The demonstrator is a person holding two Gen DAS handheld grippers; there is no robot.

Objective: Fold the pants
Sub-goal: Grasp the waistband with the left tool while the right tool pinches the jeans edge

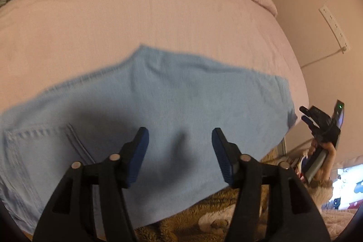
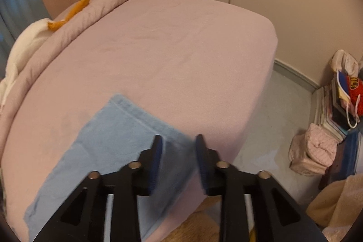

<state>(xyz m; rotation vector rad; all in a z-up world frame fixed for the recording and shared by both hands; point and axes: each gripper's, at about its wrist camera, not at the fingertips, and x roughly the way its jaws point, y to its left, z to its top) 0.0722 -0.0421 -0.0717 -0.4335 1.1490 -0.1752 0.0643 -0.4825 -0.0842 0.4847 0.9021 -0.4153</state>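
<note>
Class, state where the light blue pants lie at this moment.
The light blue pants lie flat on the pink bed sheet along its near edge, under the left gripper in the left wrist view.

The left tongs (image 1: 180, 151) point steeply down, jaws apart, nothing between the blue pads (image 1: 138, 155). The right tongs (image 2: 179, 162) tilt down too, jaws narrower, also gripping nothing. At the far right of the left view, a hand (image 1: 326, 158) grips the right tongs' handle.

Bed (image 1: 136, 15) beyond pants (image 1: 170, 94) lies bare.
</note>
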